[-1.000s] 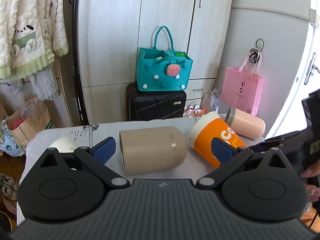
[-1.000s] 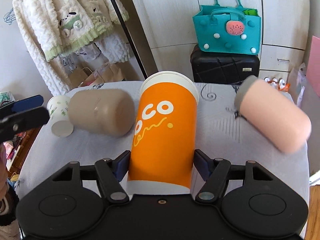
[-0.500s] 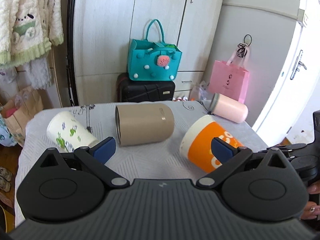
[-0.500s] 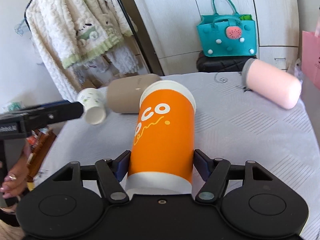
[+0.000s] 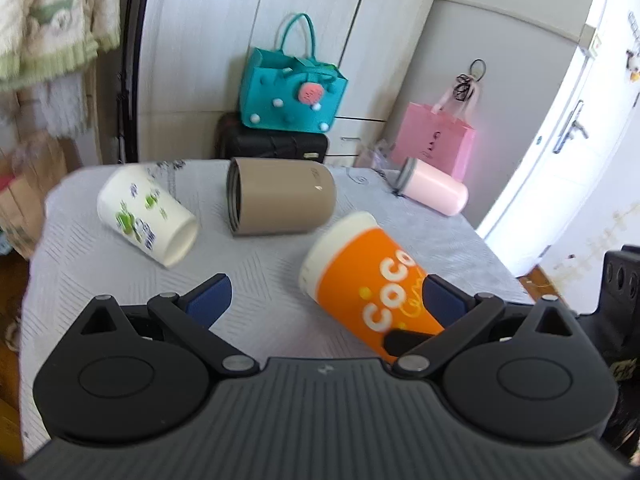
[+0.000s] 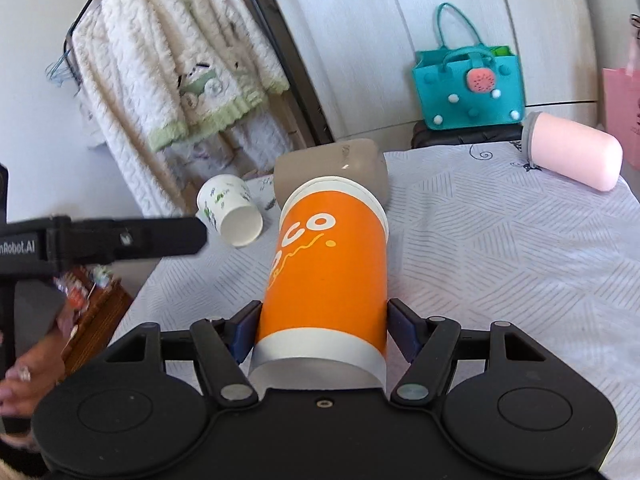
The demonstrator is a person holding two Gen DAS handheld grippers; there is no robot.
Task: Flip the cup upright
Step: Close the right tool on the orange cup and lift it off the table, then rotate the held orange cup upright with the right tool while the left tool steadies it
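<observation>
My right gripper (image 6: 322, 326) is shut on an orange paper cup (image 6: 328, 276) near its base and holds it tilted above the grey tablecloth (image 6: 500, 248), rim pointing away. The same orange cup (image 5: 368, 288) shows in the left wrist view at lower right. My left gripper (image 5: 326, 300) is open and empty above the table's near side; it appears as a black bar (image 6: 120, 236) at the left of the right wrist view.
On the table lie a tan cup (image 5: 280, 202), a white floral paper cup (image 5: 148, 216) and a pink cup (image 5: 434, 192), all on their sides. Beyond the table stand a black suitcase (image 5: 272, 146), a teal bag (image 5: 292, 96) and a pink bag (image 5: 432, 140).
My right gripper has lifted and tilted the orange cup further up. My left gripper has drawn back and risen, so more of the table shows.
</observation>
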